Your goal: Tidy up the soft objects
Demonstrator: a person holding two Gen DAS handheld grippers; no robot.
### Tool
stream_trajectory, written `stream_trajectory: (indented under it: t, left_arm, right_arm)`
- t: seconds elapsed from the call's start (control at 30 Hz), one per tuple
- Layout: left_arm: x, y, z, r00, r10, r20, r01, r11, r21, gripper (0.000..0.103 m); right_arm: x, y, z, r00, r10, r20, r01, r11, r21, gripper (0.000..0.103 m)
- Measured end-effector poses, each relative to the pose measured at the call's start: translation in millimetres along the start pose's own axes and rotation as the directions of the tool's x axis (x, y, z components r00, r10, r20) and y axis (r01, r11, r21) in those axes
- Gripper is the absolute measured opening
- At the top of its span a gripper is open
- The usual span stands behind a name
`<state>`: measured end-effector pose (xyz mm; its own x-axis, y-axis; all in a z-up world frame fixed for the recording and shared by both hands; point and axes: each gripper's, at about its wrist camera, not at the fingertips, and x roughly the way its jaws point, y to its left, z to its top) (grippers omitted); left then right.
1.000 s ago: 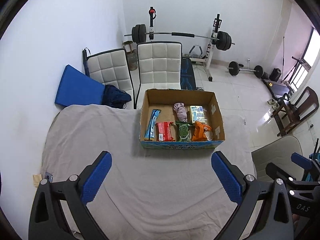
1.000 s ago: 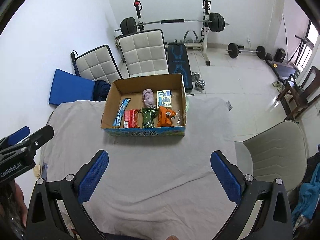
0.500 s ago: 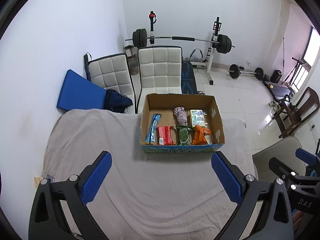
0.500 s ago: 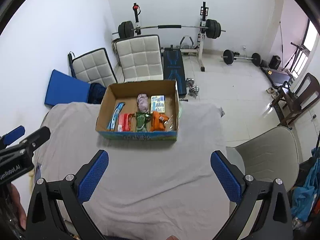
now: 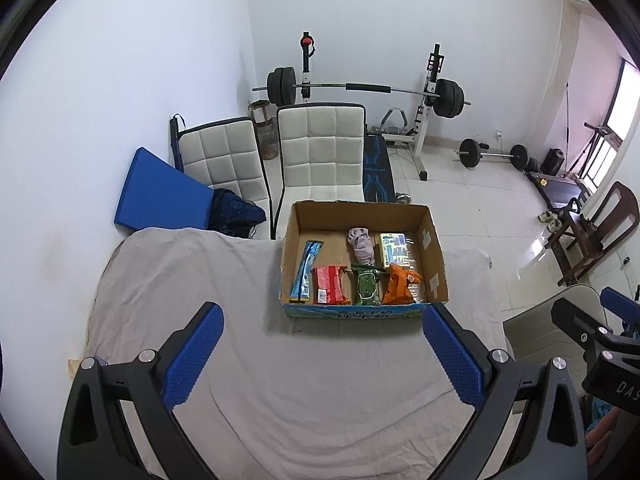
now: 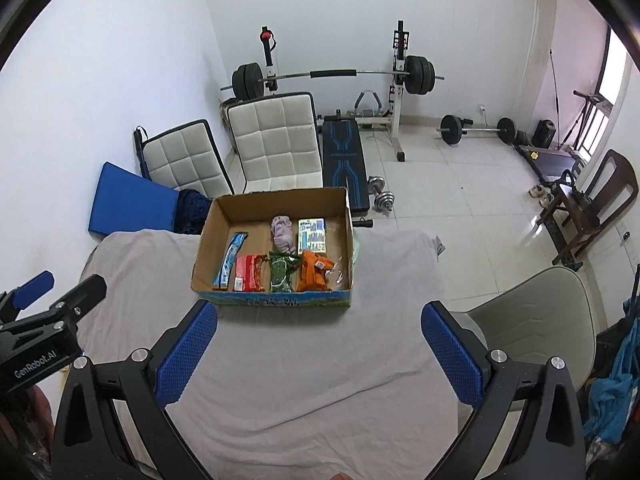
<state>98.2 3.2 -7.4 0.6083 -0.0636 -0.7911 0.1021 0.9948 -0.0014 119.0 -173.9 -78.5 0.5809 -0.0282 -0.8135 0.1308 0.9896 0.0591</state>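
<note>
A cardboard box [image 5: 434,258] [image 6: 205,236] stands on the grey cloth-covered table [image 5: 192,280] [image 6: 392,272]. Inside lie a blue packet [image 5: 306,270] [image 6: 230,258], a red packet [image 5: 329,290] [image 6: 249,273], a green packet [image 5: 367,289] [image 6: 281,274], an orange packet [image 5: 398,289] [image 6: 314,274], a pink cloth [image 5: 361,245] [image 6: 283,233] and a white-blue pack [image 5: 394,249] [image 6: 312,236]. My left gripper [image 5: 323,354] is open and empty, well short of the box. My right gripper [image 6: 319,350] is open and empty, also short of it.
Two white padded chairs [image 5: 324,156] and a blue mat [image 5: 160,192] stand behind the table. A beige chair [image 6: 532,316] is at the table's right. A barbell rack [image 5: 364,90] and weights are at the back wall.
Both grippers have pulled back and tilted up a little; the box sits lower and farther in both views. Both stay open and empty.
</note>
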Motion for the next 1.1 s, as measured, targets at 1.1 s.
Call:
stream_trajectory:
  t: [1.1]
  left_arm:
    - [-3, -3, -4, 1.000, -0.022, -0.003, 0.022, 1.000, -0.009, 0.102]
  right_arm:
    - [-16, 4, 0, 0.999, -0.005, 0.046, 0.005, 1.000, -0.014, 0.103]
